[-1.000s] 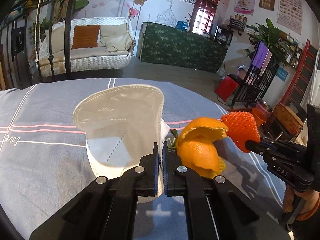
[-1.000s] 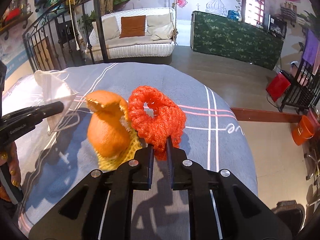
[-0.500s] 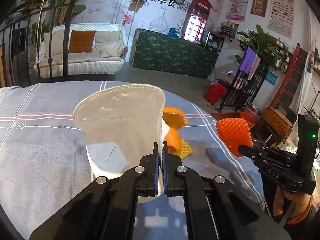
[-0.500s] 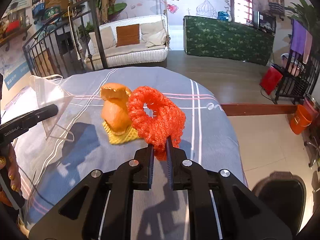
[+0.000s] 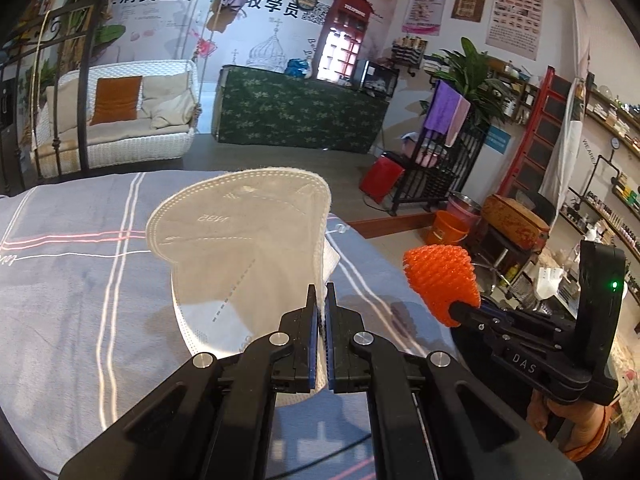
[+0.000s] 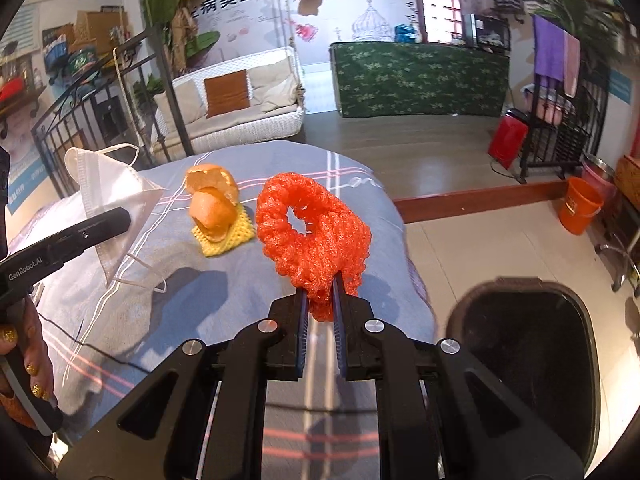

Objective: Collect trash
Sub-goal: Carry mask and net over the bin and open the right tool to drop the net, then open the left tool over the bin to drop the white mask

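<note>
Left gripper (image 5: 322, 295) jaws clamped on white N95 mask (image 5: 240, 240) above striped counter (image 5: 60, 280), right gripper (image 6: 320, 292) jaws pinched red foam fruit net (image 6: 312, 228), orange peel (image 6: 212, 204) rested on yellow foam net (image 6: 224, 236), dark trash bin (image 6: 520, 344) beside counter.

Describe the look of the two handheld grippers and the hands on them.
Both grippers are matte black with silver screws and blue pads inside the fingers. The left gripper reads "GenRobot.AI" in white; the right gripper reads "DAS" and shows a green light. The left hand has gold glitter nails; the right hand wears an orange cuff.
</note>
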### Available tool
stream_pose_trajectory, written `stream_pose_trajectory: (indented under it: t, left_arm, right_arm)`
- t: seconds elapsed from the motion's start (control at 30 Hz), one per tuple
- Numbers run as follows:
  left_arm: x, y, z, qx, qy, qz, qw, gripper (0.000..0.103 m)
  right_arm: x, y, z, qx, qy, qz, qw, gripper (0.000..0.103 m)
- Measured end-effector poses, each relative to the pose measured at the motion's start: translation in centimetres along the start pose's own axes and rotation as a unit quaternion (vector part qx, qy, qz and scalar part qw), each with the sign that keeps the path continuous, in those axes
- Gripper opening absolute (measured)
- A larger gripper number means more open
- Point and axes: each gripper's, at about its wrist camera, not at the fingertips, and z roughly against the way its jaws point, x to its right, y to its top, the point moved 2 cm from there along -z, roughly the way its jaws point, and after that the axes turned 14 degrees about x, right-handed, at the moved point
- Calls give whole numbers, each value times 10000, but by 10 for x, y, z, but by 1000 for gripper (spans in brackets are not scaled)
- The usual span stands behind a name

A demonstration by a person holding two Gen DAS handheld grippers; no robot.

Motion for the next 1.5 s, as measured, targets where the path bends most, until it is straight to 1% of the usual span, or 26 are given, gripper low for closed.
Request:
stream_pose_trajectory:
  t: [0.2, 0.5, 0.7, 0.87, 0.93, 0.97, 1.0, 1.03, 1.07, 1.23, 1.37, 1.5]
  left_arm:
    - [32, -10, -8, -97, -325, -73, 9994, 4]
    - [77, -25, -23, -261, -831, -219, 9960, 4]
    - [105, -34, -33, -453, -1196, -268, 9914, 4]
    - [135, -44, -43, -626, -1532, -430, 9853, 4]
    - [146, -50, -46, -691, -1639, -543, 9825, 4]
    - [150, -51, -47, -711, -1673, -593, 9816, 4]
    - [156, -54, -49, -750, -1732, -645, 9799, 4]
    - [161, -56, -51, -791, -1792, -685, 9782, 4]
    - [166, -57, -53, -827, -1848, -724, 9766, 4]
    - [187, -68, -61, -1025, -2082, -877, 9687, 4]
    - [199, -77, -65, -1140, -2222, -957, 9636, 4]
    - [210, -86, -71, -1280, -2338, -999, 9586, 4]
  right_arm:
    - [23, -15, 19, 40, -253, -207, 9995, 12]
    - [65, -31, 43, 42, -822, -448, 9956, 12]
    - [101, -46, 55, -70, -1293, -673, 9893, 12]
    - [131, -63, 58, -255, -1751, -938, 9797, 12]
    - [138, -69, 55, -388, -1798, -1028, 9775, 20]
    - [141, -73, 55, -410, -1830, -1061, 9765, 33]
    - [142, -76, 56, -385, -1877, -1105, 9752, 50]
    - [143, -78, 58, -345, -1895, -1144, 9746, 57]
    - [144, -79, 61, -271, -1946, -1167, 9736, 60]
    - [151, -78, 70, -166, -2148, -1209, 9690, 60]
    - [166, -73, 83, -32, -2450, -1183, 9623, 63]
    - [185, -73, 93, 18, -2656, -1283, 9555, 63]
